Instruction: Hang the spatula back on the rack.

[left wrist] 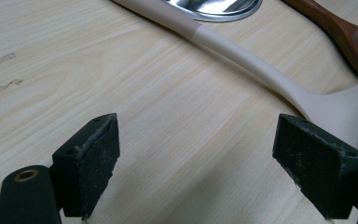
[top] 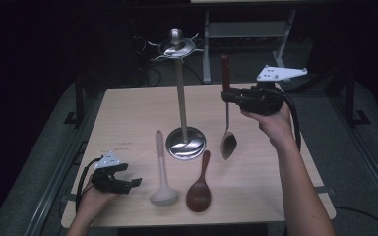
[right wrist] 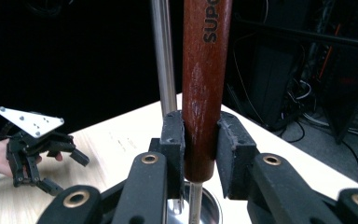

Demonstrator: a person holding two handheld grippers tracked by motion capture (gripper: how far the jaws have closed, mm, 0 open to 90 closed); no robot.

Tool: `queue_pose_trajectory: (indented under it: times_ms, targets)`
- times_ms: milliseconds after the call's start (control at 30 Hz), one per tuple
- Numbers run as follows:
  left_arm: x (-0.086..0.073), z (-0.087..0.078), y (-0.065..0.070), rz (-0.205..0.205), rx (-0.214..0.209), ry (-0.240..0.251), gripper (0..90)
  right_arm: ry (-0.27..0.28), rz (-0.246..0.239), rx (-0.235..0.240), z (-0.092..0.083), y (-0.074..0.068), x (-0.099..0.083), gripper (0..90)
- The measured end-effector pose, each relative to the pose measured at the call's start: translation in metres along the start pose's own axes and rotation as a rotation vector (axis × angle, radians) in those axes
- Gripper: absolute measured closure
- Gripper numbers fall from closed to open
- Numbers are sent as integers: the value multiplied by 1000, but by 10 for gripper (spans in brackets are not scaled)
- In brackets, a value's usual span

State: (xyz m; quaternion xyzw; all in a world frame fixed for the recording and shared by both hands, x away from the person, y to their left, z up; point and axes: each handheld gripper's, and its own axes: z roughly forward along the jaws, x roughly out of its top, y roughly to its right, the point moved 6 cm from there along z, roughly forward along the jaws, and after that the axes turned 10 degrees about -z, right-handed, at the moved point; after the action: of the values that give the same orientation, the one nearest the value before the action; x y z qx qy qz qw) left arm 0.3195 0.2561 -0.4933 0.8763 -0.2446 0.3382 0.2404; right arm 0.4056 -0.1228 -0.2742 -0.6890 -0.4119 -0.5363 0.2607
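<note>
So far nothing hangs on the rack (top: 177,46) — the right gripper (top: 228,96) is clamped on a spoon (top: 228,142), upright in the air beside the pole. The ladle (top: 163,189) and dark spoon (top: 200,192) lie on the table (top: 128,113); the left gripper (top: 130,186) rests with jaws apart, holding nothing.

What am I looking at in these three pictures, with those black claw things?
A person sits at a pale wooden table, holding a hand-worked claw in each hand. One picture looks down from above; the other two come from cameras riding on each claw.

The right gripper has its fingers clamped on the dark red wooden handle of a metal-bowled spoon, held upright above the table beside the tall silver utensil stand.

The left gripper rests open near the table's corner. On the table lie a cream plastic ladle and a dark brown wooden spoon.
</note>
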Motion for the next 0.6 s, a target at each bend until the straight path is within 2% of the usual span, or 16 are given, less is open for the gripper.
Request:
queue_pose_trajectory:
  times_ms: [300,600]
  targets:
    - [0,1,0,6,-2,-2,144,31,-19,32,8,3,22,739]
    - [0,0,1,7,-5,-1,144,13,-65,63,20,0,42,739]
